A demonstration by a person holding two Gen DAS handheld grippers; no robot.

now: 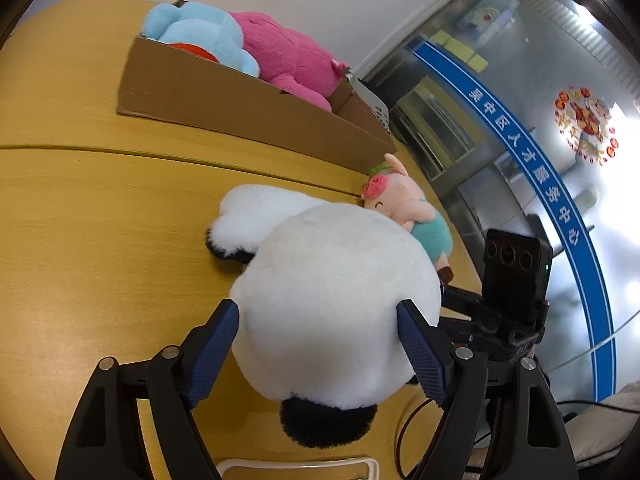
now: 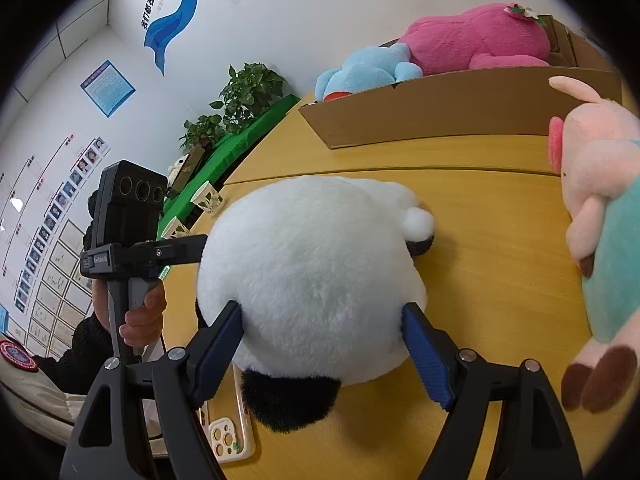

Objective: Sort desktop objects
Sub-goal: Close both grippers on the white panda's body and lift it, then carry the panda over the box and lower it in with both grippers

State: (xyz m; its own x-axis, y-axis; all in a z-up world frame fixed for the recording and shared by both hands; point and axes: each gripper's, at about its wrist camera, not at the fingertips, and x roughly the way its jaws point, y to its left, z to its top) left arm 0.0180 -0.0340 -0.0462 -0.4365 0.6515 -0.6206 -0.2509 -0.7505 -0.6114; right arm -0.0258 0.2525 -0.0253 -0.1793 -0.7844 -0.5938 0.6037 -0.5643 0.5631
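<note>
The panda plush (image 1: 336, 300) lies on the wooden table (image 1: 100, 220), sitting between the fingers of both of my grippers at once. My left gripper (image 1: 320, 344) comes in low and level over the tabletop, its blue ribbed pads (image 1: 218, 344) spread wide and pressing either flank of the round white body. My right gripper (image 2: 322, 344) matches that pose from the other side, jaws equally wide, pads (image 2: 424, 356) dimpling the fur on both flanks. I read both as holding the panda, though how firm the grip is I cannot tell.

The plush is a fluffy, near-spherical white mass with a black furry patch nearest each gripper's base. Its long axis runs away from my fingers toward the cardboard box (image 1: 248, 108), ending in a smaller white lobe tipped in black.

Just beyond the right finger of my left gripper, touching the panda, lies a pink pig plush (image 1: 412, 212) in teal clothes. Far ahead, the open box holds a blue plush (image 1: 200, 36) and a magenta plush (image 1: 288, 60). A phone in a pale case (image 2: 228, 432) lies flat beneath my right gripper's left finger.
</note>
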